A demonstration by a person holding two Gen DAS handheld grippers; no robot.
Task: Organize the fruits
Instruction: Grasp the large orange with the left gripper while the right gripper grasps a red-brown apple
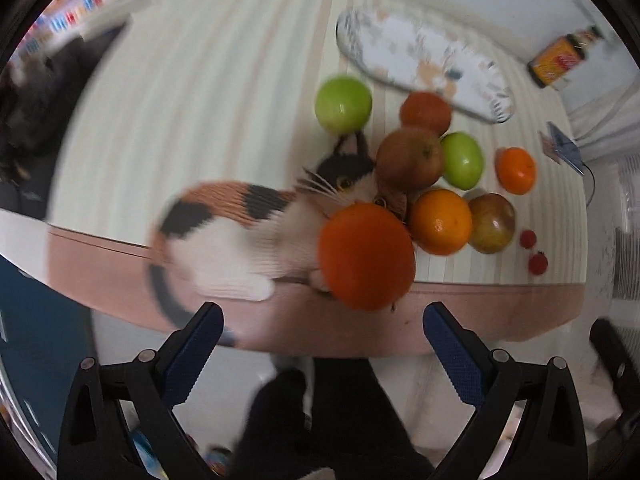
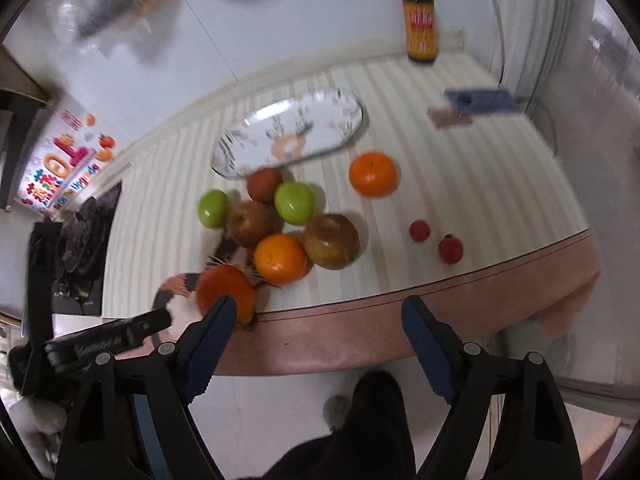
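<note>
A pile of fruit lies on the striped table (image 1: 200, 100): a big orange (image 1: 366, 256) at the near edge, another orange (image 1: 440, 222), two brownish apples (image 1: 410, 158), two green apples (image 1: 343, 104) and a dark red fruit (image 1: 426, 112). A lone orange (image 2: 373, 174) and two small red fruits (image 2: 451, 249) lie apart on the right. A patterned oval plate (image 2: 288, 134) stands behind the pile. My left gripper (image 1: 322, 340) is open and empty, short of the table edge. My right gripper (image 2: 318, 328) is open and empty, near the big orange (image 2: 226, 290).
A calico cat figure (image 1: 224, 240) lies on the table under the pile. A dark sauce bottle (image 2: 419, 24) stands at the far edge. A small blue item (image 2: 480, 101) lies at the far right. A dark bag (image 1: 36, 108) sits at the left.
</note>
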